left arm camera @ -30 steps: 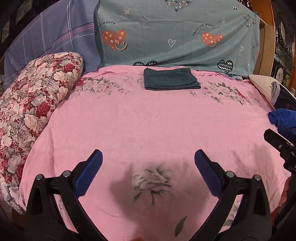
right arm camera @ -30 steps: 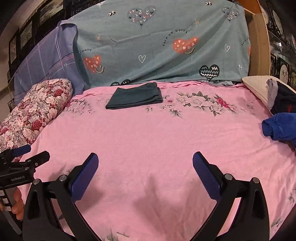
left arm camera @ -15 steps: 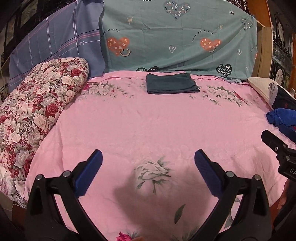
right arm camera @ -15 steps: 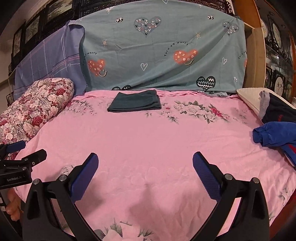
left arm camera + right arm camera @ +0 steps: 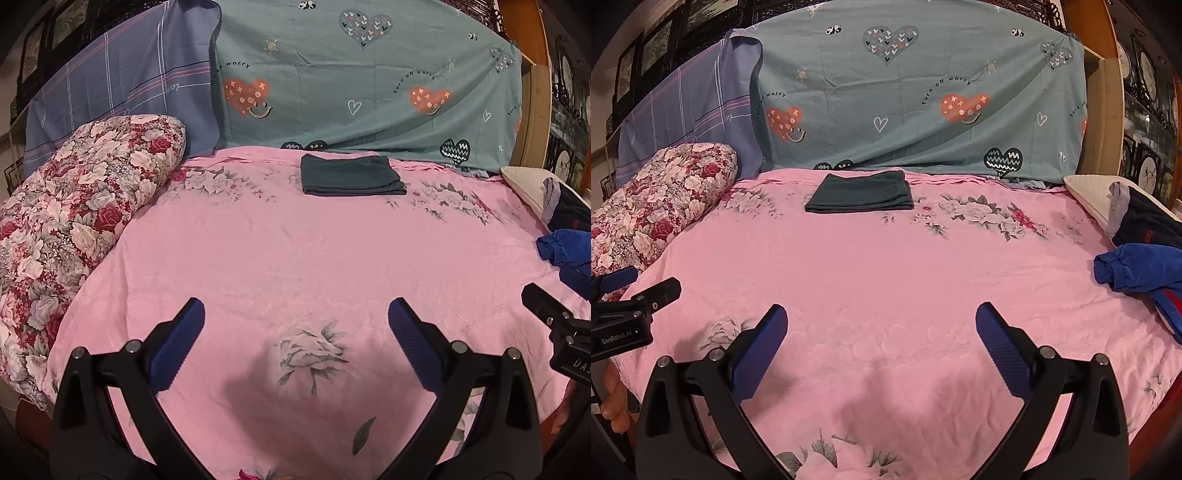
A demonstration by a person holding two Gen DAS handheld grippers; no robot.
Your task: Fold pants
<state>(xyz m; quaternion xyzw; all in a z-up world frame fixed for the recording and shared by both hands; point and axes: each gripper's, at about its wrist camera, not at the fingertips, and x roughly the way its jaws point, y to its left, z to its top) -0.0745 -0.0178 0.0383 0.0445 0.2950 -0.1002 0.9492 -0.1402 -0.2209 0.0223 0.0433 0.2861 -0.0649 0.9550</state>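
- The bed (image 5: 295, 258), under its pink flowered sheet, fills both views, and its wide middle lies bare; nothing here is a container, so nothing is being held inside anything.
- Far side, against the teal heart-print cloth (image 5: 923, 92), sits a dark folded garment (image 5: 858, 194), squared up and flat — one pair looks finished to me.
- Right edge: a heap of clothes, with blue pants (image 5: 1137, 269) crumpled on top and a dark garment (image 5: 1152, 221) behind, resting against a cream pillow (image 5: 1086, 192). That's likely the next job.
- Left gripper (image 5: 295, 336): fingers spread wide, holding nothing, hovering over the near edge.
- Right gripper (image 5: 881, 339): same story, fingers wide apart and empty, well apart from the blue pants.
- Risk: grabbing into that heap could catch the dark garment along with the pants and drag both.
- Risk: a pinch at one bunched cuff could leave the legs twisted when spread out.
- Risk: the heap sits near the bed's edge; a careless tug might spill it off.
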